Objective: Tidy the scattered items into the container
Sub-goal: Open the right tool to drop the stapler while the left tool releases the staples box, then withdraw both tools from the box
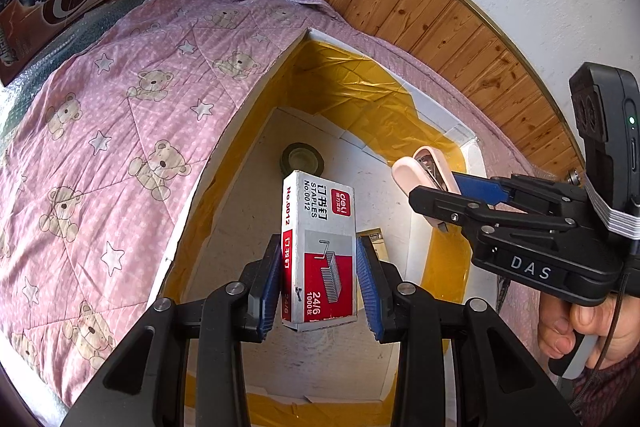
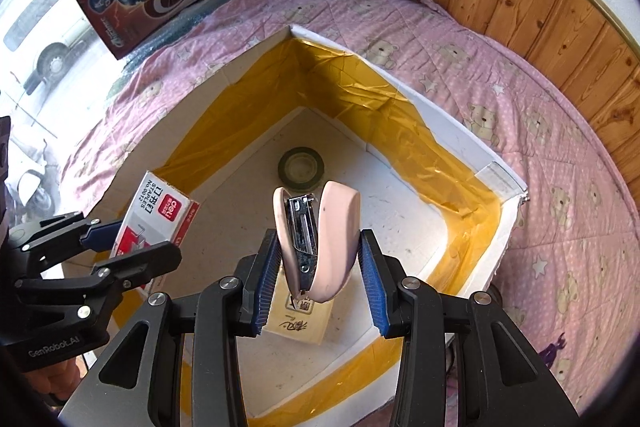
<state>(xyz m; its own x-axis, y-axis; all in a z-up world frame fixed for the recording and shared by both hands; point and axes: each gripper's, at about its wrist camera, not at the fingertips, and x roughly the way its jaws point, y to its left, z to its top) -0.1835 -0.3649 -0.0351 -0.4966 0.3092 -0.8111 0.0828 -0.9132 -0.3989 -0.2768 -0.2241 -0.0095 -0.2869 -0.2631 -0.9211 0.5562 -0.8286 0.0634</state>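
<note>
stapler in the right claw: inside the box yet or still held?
Held, not released. The pink stapler sits between the right claw pads above the white box floor, over the tape roll.

The staple box [image 1: 320,251] was white, grey and red; the stapler [image 2: 318,247] was pale pink. The white container [image 2: 404,95] wore yellow tape, and the pink quilt [image 1: 120,131] carried beige bears and white stars. The gripper pads [image 1: 366,283] were blue.

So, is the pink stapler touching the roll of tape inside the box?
Apart. The right wrist view shows the stapler held up between the right gripper fingers, with bare box floor between it and the tape roll lying below.
</note>
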